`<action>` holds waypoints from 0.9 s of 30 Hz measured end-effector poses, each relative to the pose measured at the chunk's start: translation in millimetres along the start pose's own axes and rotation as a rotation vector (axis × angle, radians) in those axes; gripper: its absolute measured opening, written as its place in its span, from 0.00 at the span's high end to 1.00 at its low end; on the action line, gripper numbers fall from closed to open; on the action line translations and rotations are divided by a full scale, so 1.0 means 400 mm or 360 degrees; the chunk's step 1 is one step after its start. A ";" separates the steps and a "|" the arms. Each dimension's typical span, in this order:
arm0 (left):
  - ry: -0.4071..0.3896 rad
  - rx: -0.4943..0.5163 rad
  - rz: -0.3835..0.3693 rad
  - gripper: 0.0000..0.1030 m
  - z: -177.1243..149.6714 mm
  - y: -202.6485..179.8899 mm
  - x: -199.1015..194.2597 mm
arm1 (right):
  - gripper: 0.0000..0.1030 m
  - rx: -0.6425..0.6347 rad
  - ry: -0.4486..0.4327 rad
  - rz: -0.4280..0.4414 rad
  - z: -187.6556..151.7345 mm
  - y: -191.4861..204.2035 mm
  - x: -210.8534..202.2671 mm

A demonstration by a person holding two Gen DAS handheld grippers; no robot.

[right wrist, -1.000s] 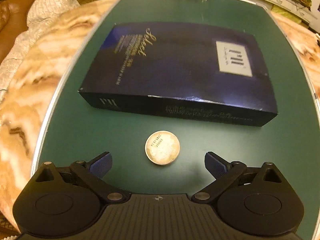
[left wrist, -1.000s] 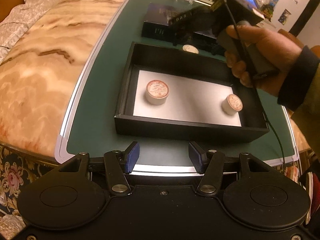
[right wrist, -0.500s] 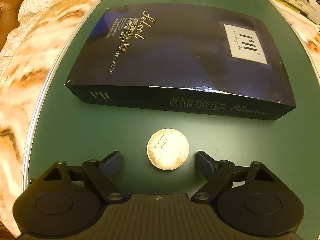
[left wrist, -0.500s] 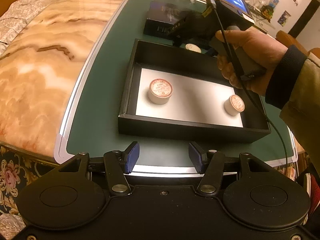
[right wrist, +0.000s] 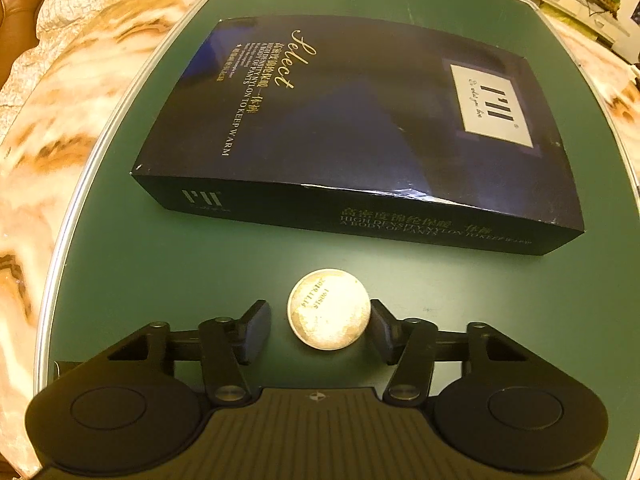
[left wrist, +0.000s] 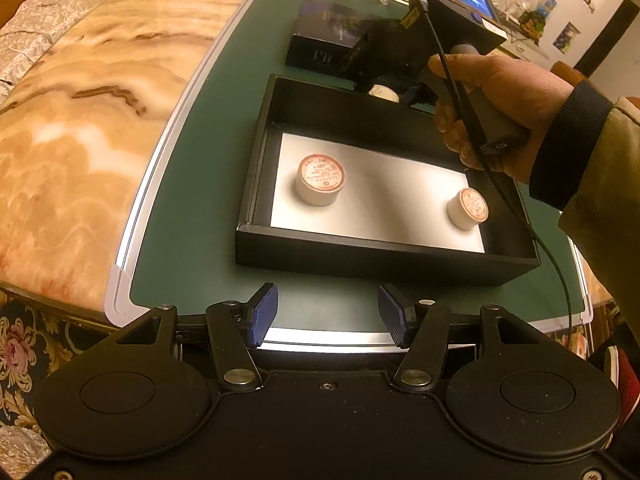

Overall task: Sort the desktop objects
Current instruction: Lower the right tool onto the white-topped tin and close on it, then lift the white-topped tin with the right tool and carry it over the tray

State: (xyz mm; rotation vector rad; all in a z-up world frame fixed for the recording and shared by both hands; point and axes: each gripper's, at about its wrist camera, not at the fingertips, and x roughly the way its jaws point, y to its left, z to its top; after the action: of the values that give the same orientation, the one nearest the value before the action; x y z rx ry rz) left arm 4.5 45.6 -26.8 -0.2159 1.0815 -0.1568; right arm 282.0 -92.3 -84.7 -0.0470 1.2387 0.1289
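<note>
The right gripper (right wrist: 320, 322), jaws just closing, brackets a round foil-topped cup (right wrist: 329, 309); right pad touching, left apart. The navy box (right wrist: 360, 120) reads "Select… HIGH DENSITY NYLON TO KEEP WARM". The left gripper (left wrist: 328, 318) stands spread, empty.

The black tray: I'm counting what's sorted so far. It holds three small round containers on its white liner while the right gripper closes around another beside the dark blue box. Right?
Not quite: the left wrist view shows two small round containers in the black tray, not three. The rest stands.
</note>
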 end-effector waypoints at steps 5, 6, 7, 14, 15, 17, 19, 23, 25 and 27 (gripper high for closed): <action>0.0000 0.0004 -0.0002 0.46 -0.001 -0.001 0.000 | 0.51 0.0003 -0.0001 0.0008 -0.003 -0.006 -0.005; 0.0001 0.0003 -0.0003 0.46 -0.001 -0.001 0.000 | 0.51 0.0005 -0.0002 0.0010 -0.003 -0.006 -0.004; 0.0003 0.0003 -0.0005 0.46 -0.001 0.000 0.001 | 0.51 0.0007 -0.0002 0.0011 -0.003 -0.006 -0.004; -0.0002 0.0003 -0.0005 0.46 0.001 0.002 0.001 | 0.56 0.0026 -0.0012 0.0019 0.000 -0.001 0.002; -0.0002 0.0004 -0.0005 0.46 0.001 0.002 0.001 | 0.56 0.0028 -0.0014 0.0019 -0.001 -0.001 0.002; -0.0002 0.0004 -0.0004 0.46 0.001 0.003 0.001 | 0.56 0.0031 -0.0018 0.0020 -0.002 -0.002 0.002; -0.0003 0.0004 -0.0005 0.46 0.002 0.003 0.000 | 0.56 0.0028 -0.0022 0.0016 -0.004 0.001 0.001; -0.0006 0.0005 -0.0006 0.46 0.002 0.003 -0.002 | 0.56 0.0031 -0.0038 0.0021 -0.003 0.003 -0.008; -0.0007 0.0008 -0.0007 0.46 0.001 0.001 -0.003 | 0.56 0.0030 -0.0050 0.0024 -0.003 0.003 -0.018; -0.0009 0.0011 -0.0008 0.46 0.000 -0.002 -0.006 | 0.57 0.0036 -0.0061 0.0030 -0.003 0.000 -0.029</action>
State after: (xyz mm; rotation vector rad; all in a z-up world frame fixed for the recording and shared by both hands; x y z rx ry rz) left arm 3.5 45.5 -24.6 -0.2125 1.0747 -0.1644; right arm 277.0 -93.2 -74.2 -0.0133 1.2026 0.1315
